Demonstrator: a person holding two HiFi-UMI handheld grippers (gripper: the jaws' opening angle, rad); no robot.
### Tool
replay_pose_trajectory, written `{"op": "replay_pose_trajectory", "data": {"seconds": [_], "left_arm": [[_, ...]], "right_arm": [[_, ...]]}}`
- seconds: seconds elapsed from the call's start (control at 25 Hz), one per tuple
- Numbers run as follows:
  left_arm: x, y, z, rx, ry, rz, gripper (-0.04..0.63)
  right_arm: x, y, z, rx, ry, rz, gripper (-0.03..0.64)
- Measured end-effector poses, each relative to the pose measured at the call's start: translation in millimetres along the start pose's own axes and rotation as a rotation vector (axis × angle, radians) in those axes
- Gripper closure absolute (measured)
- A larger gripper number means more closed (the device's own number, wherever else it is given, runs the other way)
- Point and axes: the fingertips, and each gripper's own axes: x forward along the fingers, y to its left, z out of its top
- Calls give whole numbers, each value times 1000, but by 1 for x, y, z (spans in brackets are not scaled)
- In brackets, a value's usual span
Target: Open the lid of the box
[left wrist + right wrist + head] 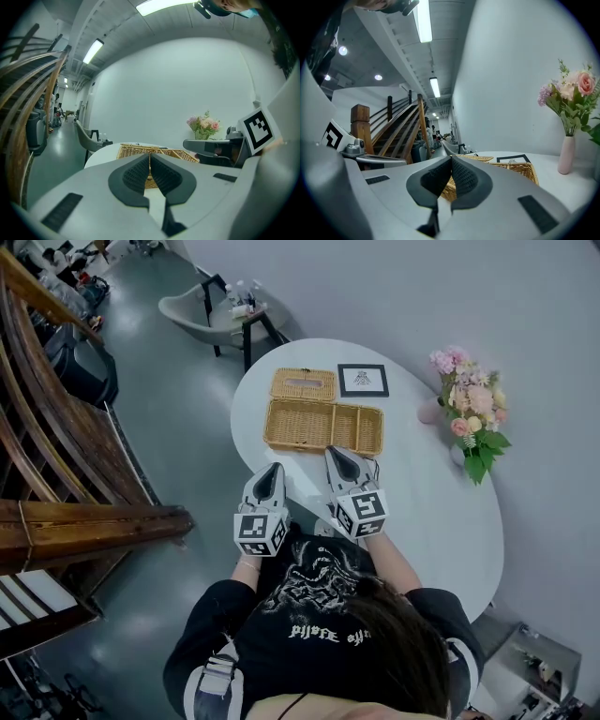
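Note:
A lidded wicker box stands at the far side of the white oval table, its lid down. In front of it lies an open wicker tray with two compartments. My right gripper is shut and empty, its tip close to the tray's near rim. My left gripper is also shut and empty, at the table's near left edge beside the tray's corner. In the left gripper view the jaws meet before the tray. In the right gripper view the jaws meet with the tray behind them.
A black picture frame lies right of the wicker box. Pink flowers in a vase stand at the table's right side. A grey chair sits beyond the table, and a wooden staircase runs along the left.

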Motion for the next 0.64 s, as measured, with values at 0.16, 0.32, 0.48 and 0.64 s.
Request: {"op": "replay_pose_trajectory", "data": {"seconds": [0.16,0.32,0.48,0.64], "left_arm": [[-1,0,-2,-1,4,0,571],[-3,-1,-5,1,13,4,571],[-5,-1,-8,-3,26,12,571],[-8,-3,-11,-7,28,16,571]], "right_arm": [[-2,1,-3,-28,9,2,591],[-4,0,-3,-15,6,-2,591],[-5,0,-4,-17,6,5,591],[-8,1,-7,-29,12,17,591]]}}
